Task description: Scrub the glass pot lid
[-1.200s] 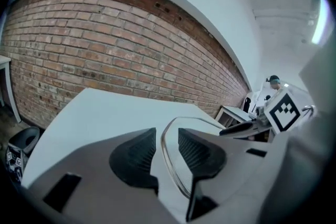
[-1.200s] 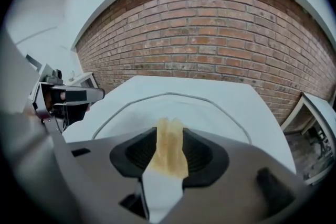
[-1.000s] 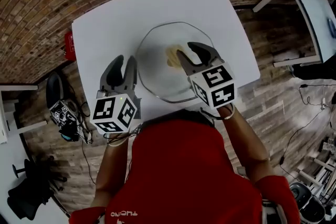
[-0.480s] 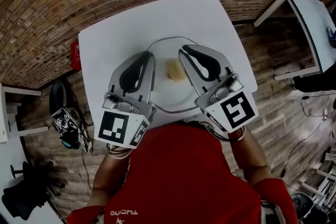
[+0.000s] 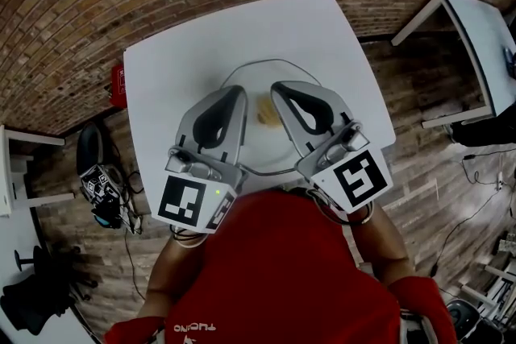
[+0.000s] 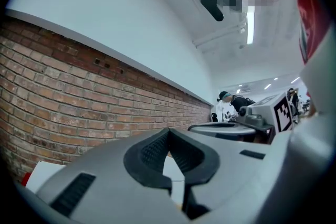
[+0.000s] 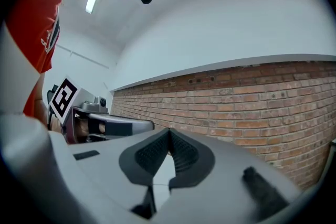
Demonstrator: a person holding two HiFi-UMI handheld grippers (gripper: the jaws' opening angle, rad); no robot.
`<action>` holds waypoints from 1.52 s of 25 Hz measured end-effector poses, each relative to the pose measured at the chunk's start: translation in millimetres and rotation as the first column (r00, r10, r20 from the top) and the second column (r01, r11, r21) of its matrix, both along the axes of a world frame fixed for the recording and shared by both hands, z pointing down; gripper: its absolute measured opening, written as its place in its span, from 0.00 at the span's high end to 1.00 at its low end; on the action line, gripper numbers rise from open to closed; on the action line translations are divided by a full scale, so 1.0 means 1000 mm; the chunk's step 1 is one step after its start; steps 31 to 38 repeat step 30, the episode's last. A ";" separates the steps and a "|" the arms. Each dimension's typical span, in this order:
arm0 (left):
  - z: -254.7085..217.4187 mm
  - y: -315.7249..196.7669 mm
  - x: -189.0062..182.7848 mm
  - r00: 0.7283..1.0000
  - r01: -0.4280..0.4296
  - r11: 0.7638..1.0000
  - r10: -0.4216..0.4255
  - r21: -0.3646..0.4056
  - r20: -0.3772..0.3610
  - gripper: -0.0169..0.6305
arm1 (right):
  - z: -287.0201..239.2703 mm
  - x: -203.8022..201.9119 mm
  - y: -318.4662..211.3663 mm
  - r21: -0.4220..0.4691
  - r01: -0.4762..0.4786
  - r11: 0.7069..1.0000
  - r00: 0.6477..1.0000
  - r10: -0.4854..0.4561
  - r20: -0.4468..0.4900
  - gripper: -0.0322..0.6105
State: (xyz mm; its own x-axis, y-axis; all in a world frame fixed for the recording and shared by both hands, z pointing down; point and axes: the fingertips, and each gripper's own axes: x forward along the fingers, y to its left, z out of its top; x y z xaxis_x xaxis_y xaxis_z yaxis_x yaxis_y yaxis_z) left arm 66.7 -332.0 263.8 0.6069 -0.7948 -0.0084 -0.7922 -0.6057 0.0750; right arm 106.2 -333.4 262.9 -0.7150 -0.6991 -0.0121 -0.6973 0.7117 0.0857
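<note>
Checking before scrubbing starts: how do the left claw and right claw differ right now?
The left claw hangs over the glass pot lid's left side, the right claw over its right side, the yellowish sponge between them. The left claw slants rightward, the right claw leftward, tips converging. A green light shows by the left claw's marker cube; none on the right claw's. Shared: both are shut and empty.
</note>
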 end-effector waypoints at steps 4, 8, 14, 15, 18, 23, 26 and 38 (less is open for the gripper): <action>0.004 0.000 0.001 1.000 0.009 1.000 -0.009 -0.011 -0.008 0.95 | 0.006 0.000 0.000 -0.020 0.004 1.000 1.000 -0.005 -0.017 0.90; 0.005 0.000 0.000 1.000 0.013 1.000 -0.014 -0.017 -0.013 0.95 | 0.010 -0.001 -0.001 -0.032 0.013 0.999 0.999 -0.014 -0.033 0.90; 0.009 0.000 0.000 1.000 0.018 0.999 -0.019 -0.027 -0.015 0.95 | 0.013 -0.003 -0.001 -0.039 0.024 0.999 0.999 -0.026 -0.034 0.90; 0.010 0.000 0.000 1.000 0.019 0.999 -0.020 -0.028 -0.014 0.95 | 0.013 -0.002 -0.001 -0.040 0.026 0.999 0.999 -0.027 -0.034 0.90; 0.010 0.000 0.000 1.000 0.022 0.999 -0.022 -0.033 -0.012 0.95 | 0.014 -0.003 -0.002 -0.047 0.029 0.998 0.999 -0.031 -0.033 0.90; 0.011 -0.002 0.001 1.000 0.021 0.999 -0.021 -0.037 -0.013 0.95 | 0.015 -0.003 -0.003 -0.054 0.032 0.998 0.999 -0.034 -0.035 0.90; 0.012 -0.003 0.002 1.000 0.018 0.999 -0.019 -0.039 -0.015 0.95 | 0.016 -0.002 -0.005 -0.057 0.031 0.998 0.999 -0.033 -0.035 0.90; 0.012 -0.005 0.005 1.000 0.016 0.999 -0.017 -0.039 -0.018 0.95 | 0.013 0.000 -0.007 -0.058 0.027 0.998 0.999 -0.028 -0.019 0.90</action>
